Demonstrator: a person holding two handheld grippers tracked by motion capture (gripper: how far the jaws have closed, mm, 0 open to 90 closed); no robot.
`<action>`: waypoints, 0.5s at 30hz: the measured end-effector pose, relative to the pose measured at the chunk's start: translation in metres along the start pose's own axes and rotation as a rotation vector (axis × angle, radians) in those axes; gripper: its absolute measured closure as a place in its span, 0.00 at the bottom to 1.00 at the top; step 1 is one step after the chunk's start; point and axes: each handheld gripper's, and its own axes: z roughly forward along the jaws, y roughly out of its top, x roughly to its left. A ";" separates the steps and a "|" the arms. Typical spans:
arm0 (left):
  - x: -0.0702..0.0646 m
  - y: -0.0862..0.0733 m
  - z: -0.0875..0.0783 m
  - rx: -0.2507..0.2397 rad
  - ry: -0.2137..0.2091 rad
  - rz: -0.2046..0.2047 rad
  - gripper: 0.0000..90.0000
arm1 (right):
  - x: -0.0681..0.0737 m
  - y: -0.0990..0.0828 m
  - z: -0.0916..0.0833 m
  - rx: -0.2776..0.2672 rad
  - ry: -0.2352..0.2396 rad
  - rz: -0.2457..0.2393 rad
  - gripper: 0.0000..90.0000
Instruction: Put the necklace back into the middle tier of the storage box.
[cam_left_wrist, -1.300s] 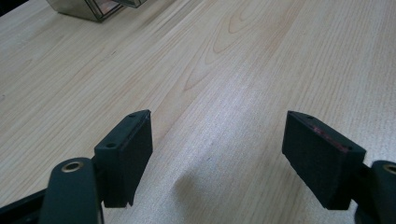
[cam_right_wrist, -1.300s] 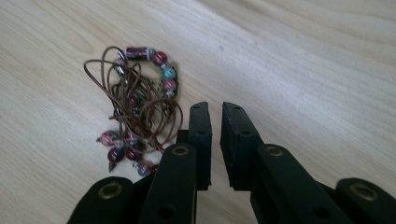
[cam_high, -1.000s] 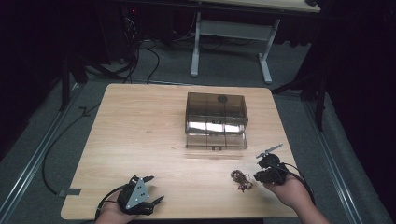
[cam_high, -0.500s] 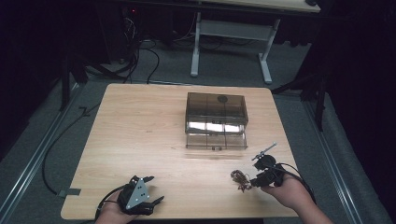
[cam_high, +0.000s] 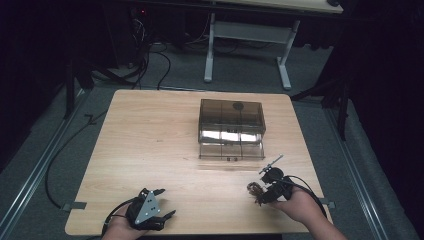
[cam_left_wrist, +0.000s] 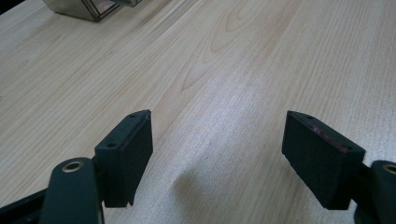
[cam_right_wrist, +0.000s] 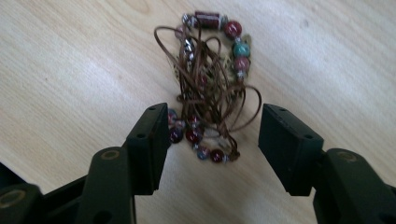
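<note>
A beaded necklace (cam_right_wrist: 210, 88) on a tangled brown cord lies in a heap on the wooden table (cam_high: 150, 140), near the front right (cam_high: 254, 189). My right gripper (cam_right_wrist: 215, 116) hovers low over it; its jaws have just been opening and now stand wide, with the near beads and cord loops between them and the pads touching nothing. In the high view the right gripper (cam_high: 261, 193) points left at the heap. My left gripper (cam_high: 167, 202) rests at the front left, open, with only bare wood between its jaws (cam_left_wrist: 219, 123).
A smoky see-through drawer box (cam_high: 231, 122) stands at the table's middle right, its lowest drawer (cam_high: 231, 151) pulled out toward me; its corner (cam_left_wrist: 88, 7) shows in the left gripper view. A cable trails from each gripper. Table legs and cables lie on the floor beyond.
The right gripper has slid left, closer to the necklace, and its jaws have spread from nearly shut to wide. The left gripper and the box have stayed put.
</note>
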 end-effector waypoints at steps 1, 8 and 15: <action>0.000 0.000 0.000 0.000 0.000 0.000 0.28 | 0.001 0.002 0.001 -0.001 0.003 -0.008 0.50; 0.000 0.000 0.000 -0.001 -0.003 0.001 0.28 | 0.007 0.015 0.004 0.004 -0.015 -0.032 0.58; 0.000 0.000 0.000 -0.003 -0.005 0.001 0.28 | 0.002 0.023 0.007 0.052 -0.034 -0.031 0.59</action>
